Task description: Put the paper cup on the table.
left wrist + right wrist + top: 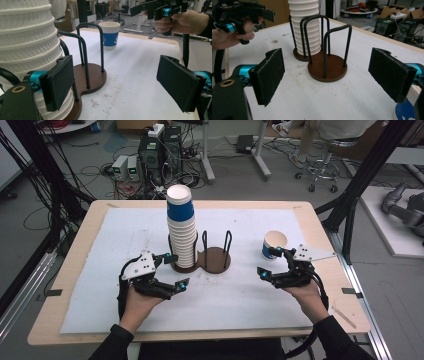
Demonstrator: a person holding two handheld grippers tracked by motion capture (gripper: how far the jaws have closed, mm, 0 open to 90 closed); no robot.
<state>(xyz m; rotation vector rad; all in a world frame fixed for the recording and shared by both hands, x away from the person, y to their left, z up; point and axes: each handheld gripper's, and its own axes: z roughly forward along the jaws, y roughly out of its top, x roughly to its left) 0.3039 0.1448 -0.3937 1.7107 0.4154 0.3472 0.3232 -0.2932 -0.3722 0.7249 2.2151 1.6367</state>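
Cup stack sits in left ring of holder on table. Single cup upright right of holder. Left tongs gape beside stack base, gripping nothing; right tongs gape beside single cup, likely ready to grasp.

Even indoor light, soft shadows — slightly grainy

A white mat covers most of the tabletop. Beyond the far edge, computer towers and cables lie on the floor; a stool stands far right.
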